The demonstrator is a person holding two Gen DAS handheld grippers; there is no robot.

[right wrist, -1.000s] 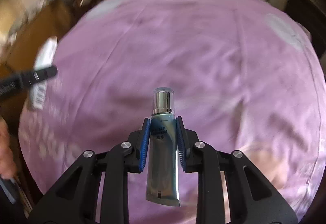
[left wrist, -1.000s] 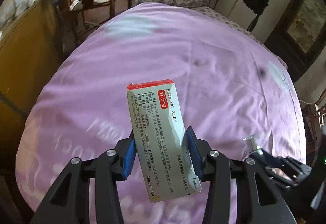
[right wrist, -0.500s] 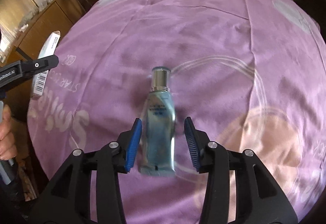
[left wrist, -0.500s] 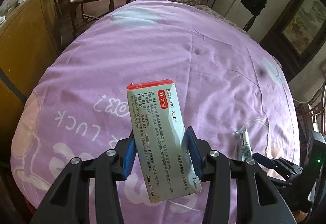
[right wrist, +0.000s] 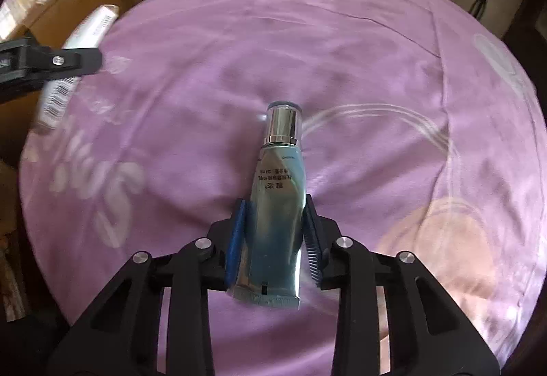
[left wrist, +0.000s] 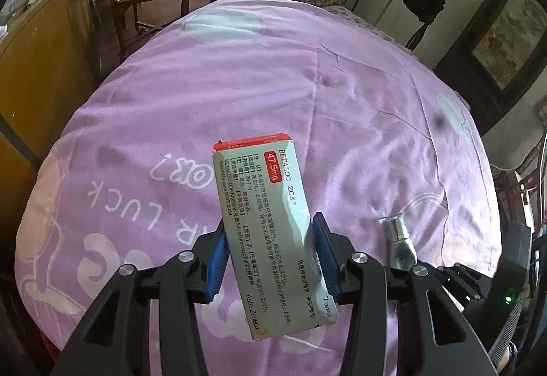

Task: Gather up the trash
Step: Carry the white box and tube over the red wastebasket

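Item: medicine box. Location: held up above the purple bedspread, pinched across its width by the left gripper, red end uppermost.

Item: silver-blue tube. Location: just above the bedspread, to the right of the medicine box, between the blue pads of the right gripper, which press its flanks; cap points away.

Risk: the tube is glossy and tapered, and the grip sits on its lower body; it may slide out or pivot. The box leans in its jaws and could twist loose if bumped.

Change: half a second ago the right jaws stood spread with the tube loose between them; they have just been closing onto it. The box grip is unchanged.
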